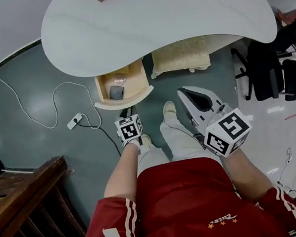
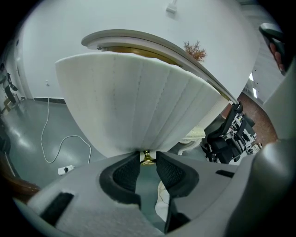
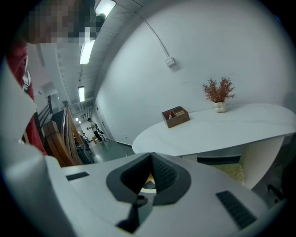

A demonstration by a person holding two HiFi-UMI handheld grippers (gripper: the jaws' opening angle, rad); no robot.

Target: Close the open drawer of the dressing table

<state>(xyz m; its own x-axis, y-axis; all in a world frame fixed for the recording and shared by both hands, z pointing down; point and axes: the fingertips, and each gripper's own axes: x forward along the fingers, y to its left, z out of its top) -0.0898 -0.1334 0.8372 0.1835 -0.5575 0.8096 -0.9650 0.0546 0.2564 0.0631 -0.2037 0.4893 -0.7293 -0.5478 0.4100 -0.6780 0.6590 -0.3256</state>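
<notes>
- Pushing the drawer (image 1: 139,77) home is the step in hand. It stands pulled out under the lower left edge of the desk (image 1: 175,14), left of centre in the head view, with its tray exposed.
- The left hand-held gripper (image 2: 148,156) sits at the bottom centre of its own view. Its jaws are narrowly spaced and appear clamped on the small knob (image 2: 147,159) at the lower edge of the drawer front (image 2: 138,102).
- The right hand-held gripper (image 3: 150,159) has its jaws together on nothing. It is held well to the right of the drawer and looks across the desk top.
- To do the step well, the person should drive the knob straight along the drawer's run, with the grip square and the wrist firm. The front is bowed, so a push off that line would likely skew the tray against its slot.
- The push should slow near the end, since a grey object (image 1: 116,92) lies loose in the tray and could slide or jam.
- The right gripper is best kept where it is, away from the closing gap.
- The drawer front is white, convex and ribbed with faint vertical seams, and looks matt. The tray behind it is pale, smooth wood.
- The knob is small, brass-coloured and shiny, so the dark, finely textured pads have little to bite on.
- The desk top is a smooth white kidney shape with a thin rounded edge.
</notes>
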